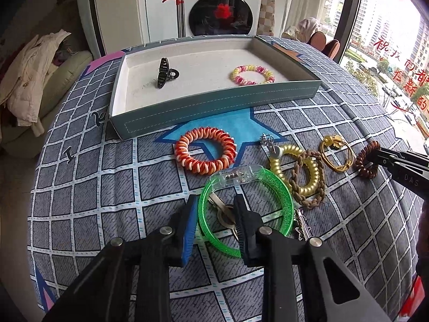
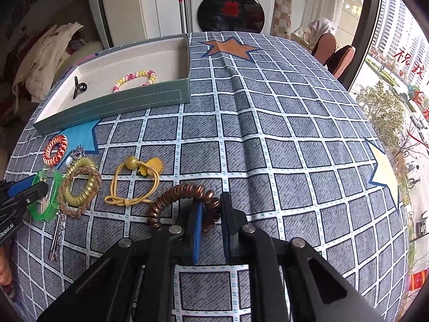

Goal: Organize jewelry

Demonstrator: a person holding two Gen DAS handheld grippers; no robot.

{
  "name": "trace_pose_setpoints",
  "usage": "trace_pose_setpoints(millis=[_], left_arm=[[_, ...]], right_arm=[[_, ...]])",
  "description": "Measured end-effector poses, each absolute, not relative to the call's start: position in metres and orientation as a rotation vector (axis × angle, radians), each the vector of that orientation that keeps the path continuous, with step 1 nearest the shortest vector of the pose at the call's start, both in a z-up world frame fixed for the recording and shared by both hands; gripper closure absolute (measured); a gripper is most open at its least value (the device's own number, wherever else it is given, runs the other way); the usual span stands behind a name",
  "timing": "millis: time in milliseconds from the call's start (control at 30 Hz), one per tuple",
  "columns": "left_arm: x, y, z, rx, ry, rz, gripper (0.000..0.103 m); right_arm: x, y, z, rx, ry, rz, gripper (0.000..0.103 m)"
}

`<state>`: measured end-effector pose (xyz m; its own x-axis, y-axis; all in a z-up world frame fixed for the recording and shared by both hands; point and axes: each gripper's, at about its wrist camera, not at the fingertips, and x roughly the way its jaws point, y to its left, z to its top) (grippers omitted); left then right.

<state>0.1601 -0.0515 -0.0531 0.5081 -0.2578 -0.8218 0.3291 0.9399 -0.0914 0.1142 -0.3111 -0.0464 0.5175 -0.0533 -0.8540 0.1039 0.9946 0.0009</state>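
Note:
My left gripper (image 1: 214,209) is open, its jaws straddling the near left rim of a green glitter bangle (image 1: 278,187) lying on the patterned cloth. My right gripper (image 2: 210,206) is open around the near right part of a brown spiral hair tie (image 2: 171,201). A shallow grey-blue tray (image 1: 187,112) holds a black claw clip (image 1: 165,73) and a pink-yellow spiral tie (image 1: 252,74). On the cloth lie an orange-white spiral tie (image 1: 205,154), a gold spiral tie (image 1: 303,171) with a brown braided band (image 1: 308,201), and a yellow elastic tie (image 1: 335,153).
A silver hair clip (image 2: 57,230) and a small silver charm (image 1: 266,139) lie among the pieces. The table's far edge faces a washing machine (image 1: 219,5). A sofa with clothes (image 1: 32,80) is to the left. Chairs (image 2: 337,53) and a window stand to the right.

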Motion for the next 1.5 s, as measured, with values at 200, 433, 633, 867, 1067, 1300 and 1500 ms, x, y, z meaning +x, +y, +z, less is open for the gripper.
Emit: trace_pose_setpoints(millis=[200,433,633,867,1067,1300,1500], left_arm=[[0.161,-0.033,-0.045,-0.031,0.983,-0.391,0.077],[0.158,-0.024,-0.033,-0.060,0.961,-0.410,0.077],[0.151,-0.021,-0.027,-0.067,0.942,-0.376,0.077],[0.150,-0.020,-0.032,-0.052,0.977,-0.343,0.076],[0.156,-0.020,-0.040,-0.031,1.007,-0.306,0.000],[0.178,-0.027,-0.038,-0.001,0.995,-0.237,0.000],[0.212,-0.023,-0.043,-0.062,1.018,-0.166,0.000]], right_arm=[[0.105,-0.320,-0.035,0.084,1.006,-0.097,0.089],[0.103,-0.319,-0.025,0.119,0.990,-0.076,0.089],[0.105,-0.310,-0.020,0.122,0.985,-0.054,0.089],[0.100,-0.301,-0.013,0.135,0.963,-0.013,0.089],[0.094,-0.298,-0.010,0.150,0.951,0.011,0.089],[0.090,-0.298,-0.009,0.171,0.943,0.021,0.089],[0.088,-0.298,-0.008,0.181,0.936,0.031,0.089]])
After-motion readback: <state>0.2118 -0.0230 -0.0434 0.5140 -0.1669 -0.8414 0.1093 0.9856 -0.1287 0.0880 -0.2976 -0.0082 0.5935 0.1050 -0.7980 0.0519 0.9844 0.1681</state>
